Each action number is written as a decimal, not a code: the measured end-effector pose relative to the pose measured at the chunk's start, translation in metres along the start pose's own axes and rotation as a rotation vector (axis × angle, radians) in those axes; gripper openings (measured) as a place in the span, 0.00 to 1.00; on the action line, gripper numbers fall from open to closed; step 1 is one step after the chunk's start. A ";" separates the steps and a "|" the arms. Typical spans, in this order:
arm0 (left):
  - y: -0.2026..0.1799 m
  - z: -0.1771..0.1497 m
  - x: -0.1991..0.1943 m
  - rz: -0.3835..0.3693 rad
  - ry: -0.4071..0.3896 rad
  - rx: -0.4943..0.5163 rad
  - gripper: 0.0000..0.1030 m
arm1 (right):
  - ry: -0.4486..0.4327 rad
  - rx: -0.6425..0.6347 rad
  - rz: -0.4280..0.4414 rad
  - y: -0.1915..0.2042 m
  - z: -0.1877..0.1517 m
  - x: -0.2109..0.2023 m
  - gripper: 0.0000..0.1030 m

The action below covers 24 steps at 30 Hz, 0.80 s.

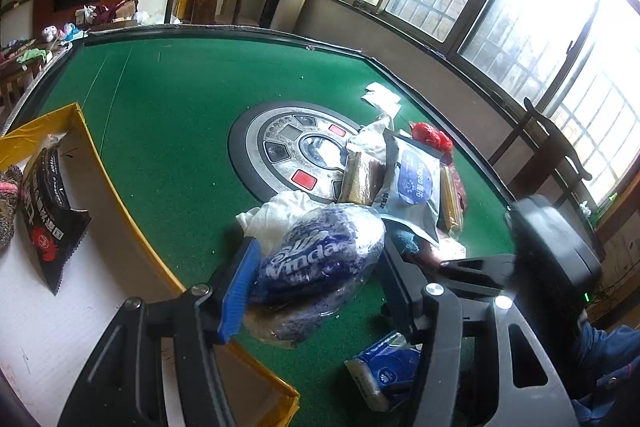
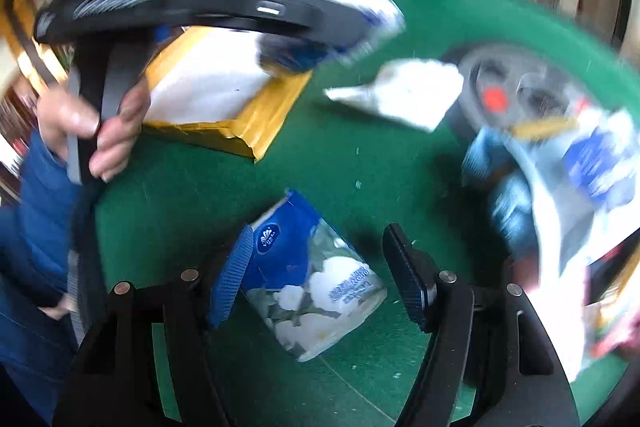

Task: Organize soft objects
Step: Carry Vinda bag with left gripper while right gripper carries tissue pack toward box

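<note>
left gripper (image 1: 316, 279) clamped on a blue tissue bag (image 1: 316, 263), above the yellow box (image 1: 96, 151) rim at the green table (image 1: 180, 99) edge. right gripper (image 2: 316, 275) open, straddling tissue pack (image 2: 308, 279); best centred before squeezing gently.

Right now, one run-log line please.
left gripper: shut on Vinda pack | right gripper: open over tissue pack | box: black pouch inside

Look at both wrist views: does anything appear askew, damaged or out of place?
Yes. The yellow box has a crumpled, buckled front wall. A white cloth lies loose and rumpled on the green table, apart from the pile. The tissue pack lies skewed between the right gripper fingers.
</note>
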<state>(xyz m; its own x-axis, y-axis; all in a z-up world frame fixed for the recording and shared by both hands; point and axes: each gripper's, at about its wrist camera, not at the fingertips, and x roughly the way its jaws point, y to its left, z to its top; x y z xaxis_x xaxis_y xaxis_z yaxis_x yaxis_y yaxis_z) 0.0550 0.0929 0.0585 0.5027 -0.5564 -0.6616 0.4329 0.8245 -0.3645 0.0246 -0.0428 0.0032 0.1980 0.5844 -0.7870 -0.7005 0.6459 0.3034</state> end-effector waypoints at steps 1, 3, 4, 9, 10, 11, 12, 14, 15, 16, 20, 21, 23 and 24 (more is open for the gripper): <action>0.000 0.000 0.000 0.002 0.000 0.001 0.58 | -0.004 0.019 0.046 -0.005 0.000 -0.004 0.67; 0.001 0.000 -0.001 0.000 -0.002 0.001 0.58 | 0.007 0.020 0.130 -0.006 -0.001 -0.009 0.67; 0.001 -0.001 -0.002 -0.001 -0.002 0.001 0.58 | 0.012 0.009 0.162 -0.004 -0.003 -0.011 0.68; 0.005 0.000 -0.002 0.007 -0.004 -0.011 0.58 | 0.017 -0.199 -0.009 0.035 -0.010 -0.012 0.67; 0.006 0.000 -0.002 0.006 -0.004 -0.012 0.58 | 0.018 -0.236 -0.062 0.043 -0.012 -0.008 0.67; 0.006 0.000 -0.002 0.004 -0.003 -0.013 0.58 | 0.025 -0.249 -0.087 0.046 -0.012 -0.004 0.67; 0.006 0.000 -0.003 0.005 -0.004 -0.014 0.58 | 0.034 -0.248 -0.104 0.047 -0.012 0.000 0.67; 0.006 0.000 -0.003 0.005 -0.003 -0.011 0.58 | 0.072 -0.237 -0.118 0.045 -0.014 0.008 0.68; 0.006 0.000 -0.003 0.004 -0.002 -0.011 0.58 | 0.053 -0.236 -0.122 0.045 -0.013 0.009 0.67; 0.006 0.000 -0.003 0.004 -0.001 -0.010 0.58 | 0.051 -0.212 -0.111 0.041 -0.012 0.008 0.65; 0.005 0.000 -0.005 0.002 -0.009 -0.009 0.58 | -0.014 -0.130 -0.106 0.024 -0.006 -0.006 0.52; 0.005 0.001 -0.007 0.003 -0.016 -0.010 0.58 | -0.032 -0.107 -0.098 0.021 -0.003 -0.010 0.52; 0.007 0.002 -0.012 0.000 -0.032 -0.014 0.58 | -0.081 -0.049 -0.089 0.014 -0.001 -0.021 0.52; 0.008 0.003 -0.015 0.002 -0.041 -0.016 0.58 | -0.104 -0.022 -0.103 0.008 0.001 -0.023 0.52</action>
<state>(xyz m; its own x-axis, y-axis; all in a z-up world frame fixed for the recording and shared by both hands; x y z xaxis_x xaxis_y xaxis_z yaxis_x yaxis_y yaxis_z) 0.0531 0.1071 0.0673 0.5340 -0.5584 -0.6348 0.4204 0.8268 -0.3737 0.0155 -0.0509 0.0246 0.3389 0.5638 -0.7532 -0.6875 0.6949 0.2108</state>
